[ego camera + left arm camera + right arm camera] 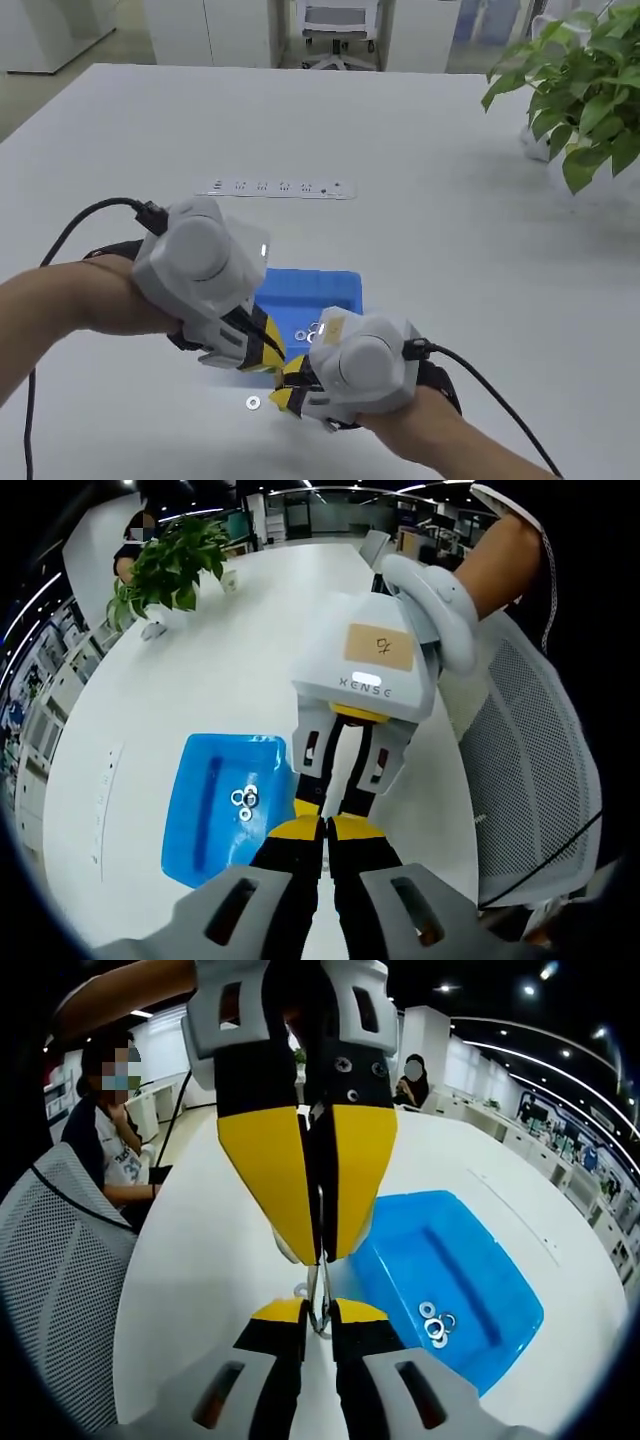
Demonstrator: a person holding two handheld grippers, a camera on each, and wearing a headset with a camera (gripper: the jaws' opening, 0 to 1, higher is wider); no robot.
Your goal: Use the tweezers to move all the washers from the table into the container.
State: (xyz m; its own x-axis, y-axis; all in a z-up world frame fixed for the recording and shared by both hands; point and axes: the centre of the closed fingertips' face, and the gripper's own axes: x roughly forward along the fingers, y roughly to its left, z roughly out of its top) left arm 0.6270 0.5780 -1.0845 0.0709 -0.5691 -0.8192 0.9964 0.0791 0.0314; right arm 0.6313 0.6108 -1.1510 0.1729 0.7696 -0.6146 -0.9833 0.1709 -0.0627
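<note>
My two grippers meet tip to tip over the white table, just in front of the blue container [335, 290]. Thin metal tweezers [321, 1270] run between them. The left gripper [272, 356] is shut on the tweezers, and so is the right gripper [284, 388]. From the left gripper [325, 826], the tweezers [340, 768] reach into the right gripper's jaws. Several washers [305, 333] lie in the container [215, 770]. One washer [253, 402] lies on the table below the jaws, and it shows as the washer [300, 1289] beside the right gripper [319, 1312].
A white power strip [275, 188] lies beyond the container. A potted plant [585, 90] stands at the far right of the table. A mesh chair [540, 780] is close behind me, and people sit at the table's far side [105, 1130].
</note>
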